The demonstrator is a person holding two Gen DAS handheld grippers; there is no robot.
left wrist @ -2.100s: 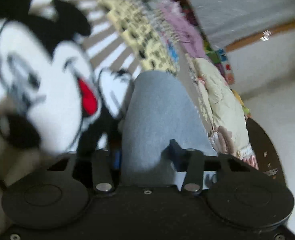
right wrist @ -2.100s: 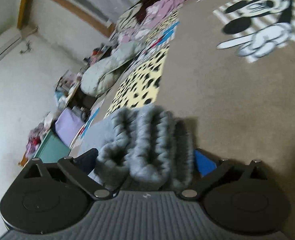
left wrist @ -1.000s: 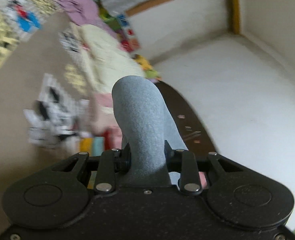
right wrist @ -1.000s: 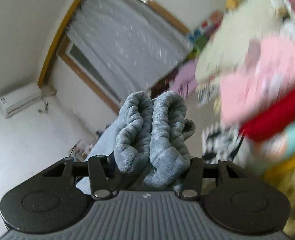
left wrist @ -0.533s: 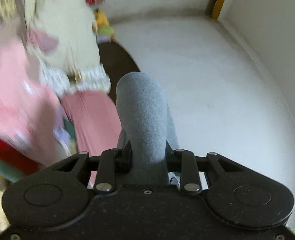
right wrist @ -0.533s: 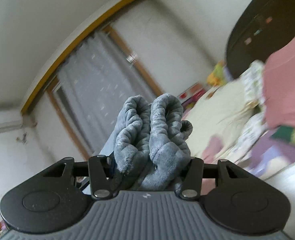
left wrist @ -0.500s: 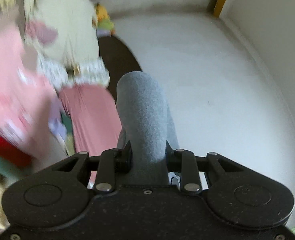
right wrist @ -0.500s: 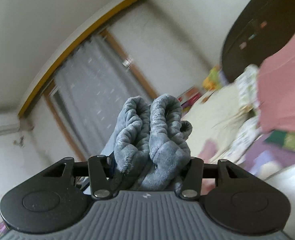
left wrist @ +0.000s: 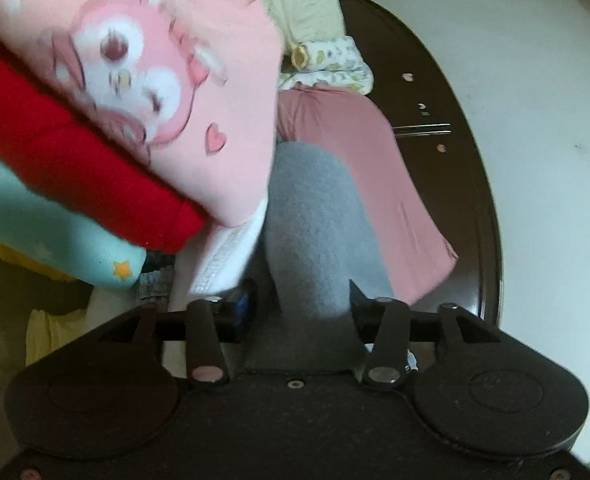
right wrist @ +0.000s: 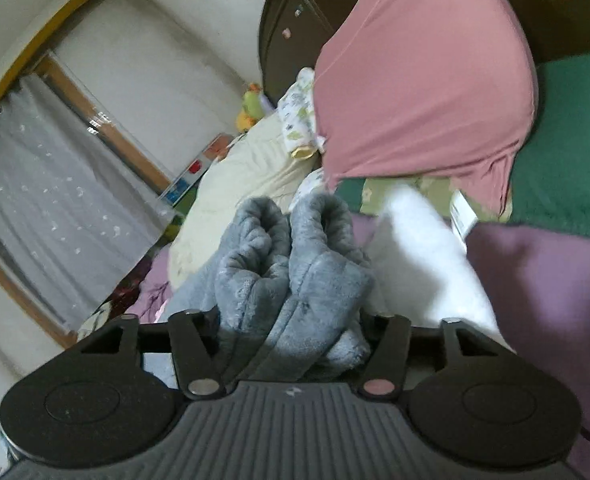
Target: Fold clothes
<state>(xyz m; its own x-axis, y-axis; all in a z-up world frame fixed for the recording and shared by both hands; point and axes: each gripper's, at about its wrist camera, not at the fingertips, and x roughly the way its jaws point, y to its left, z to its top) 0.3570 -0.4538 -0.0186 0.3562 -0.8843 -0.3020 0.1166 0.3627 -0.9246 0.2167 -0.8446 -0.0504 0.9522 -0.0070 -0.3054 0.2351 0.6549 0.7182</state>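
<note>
Left view: the left gripper (left wrist: 301,304), jaws clamped on the grey garment (left wrist: 315,216), has swung from the rug to the clothes pile (left wrist: 167,92).

Right view: the right gripper (right wrist: 291,328), closed on its bunched end, has arrived too; setting-down looks next.

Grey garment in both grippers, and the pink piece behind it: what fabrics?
Grey garment: plush fleece by its look, with thick fuzzy rolls; its other face is a smoother matte knit. Pink piece: thin smooth jersey, probably, given its fine drape lines and slight sheen.
</note>
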